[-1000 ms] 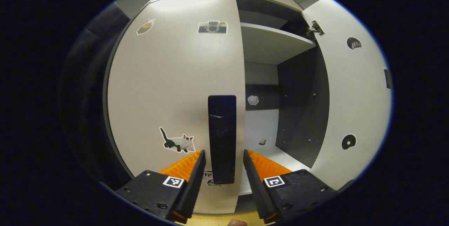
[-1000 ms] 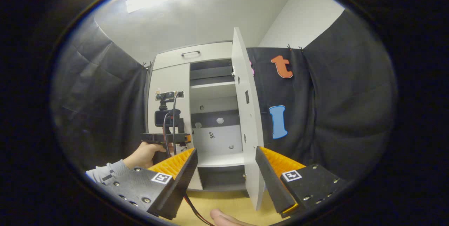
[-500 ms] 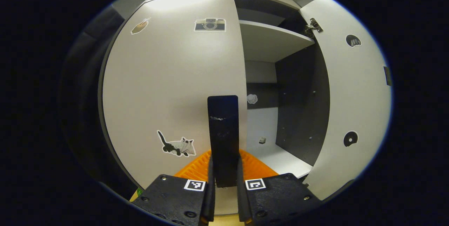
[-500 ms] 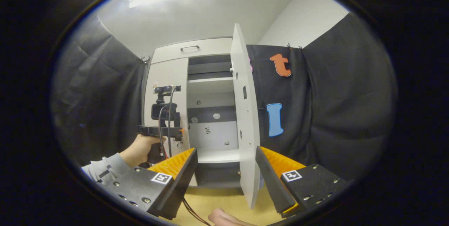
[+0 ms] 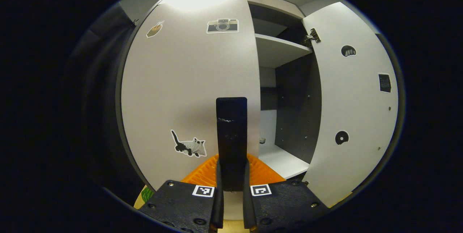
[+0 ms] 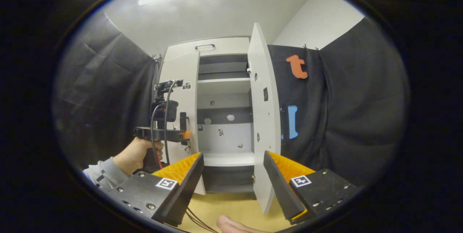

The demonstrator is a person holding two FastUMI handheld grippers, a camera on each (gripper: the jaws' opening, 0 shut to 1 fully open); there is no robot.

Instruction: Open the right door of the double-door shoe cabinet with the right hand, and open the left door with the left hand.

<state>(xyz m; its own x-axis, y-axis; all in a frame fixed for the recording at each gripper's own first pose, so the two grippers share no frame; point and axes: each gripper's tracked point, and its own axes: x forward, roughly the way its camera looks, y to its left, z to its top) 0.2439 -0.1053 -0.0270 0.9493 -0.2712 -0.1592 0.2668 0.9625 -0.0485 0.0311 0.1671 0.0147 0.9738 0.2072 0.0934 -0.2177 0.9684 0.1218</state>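
In the left gripper view, the left hand-held gripper (image 5: 231, 189) is clamped on the black upright bar handle (image 5: 231, 131) of the white left door (image 5: 188, 81) of the double-door shoe cabinet; both fingers press on the handle's lower end. The left door carries a cat sticker (image 5: 190, 147) and a camera sticker (image 5: 222, 25). To its right, the cabinet interior shows a white shelf (image 5: 276, 46), and the white right door (image 5: 352, 102) stands swung open.

In the right gripper view, a hand (image 6: 135, 153) holds the left hand-held gripper against the left door (image 6: 181, 92). The right hand-held gripper (image 6: 233, 186) is spread wide and holds nothing, apart from the open right door (image 6: 264, 117).
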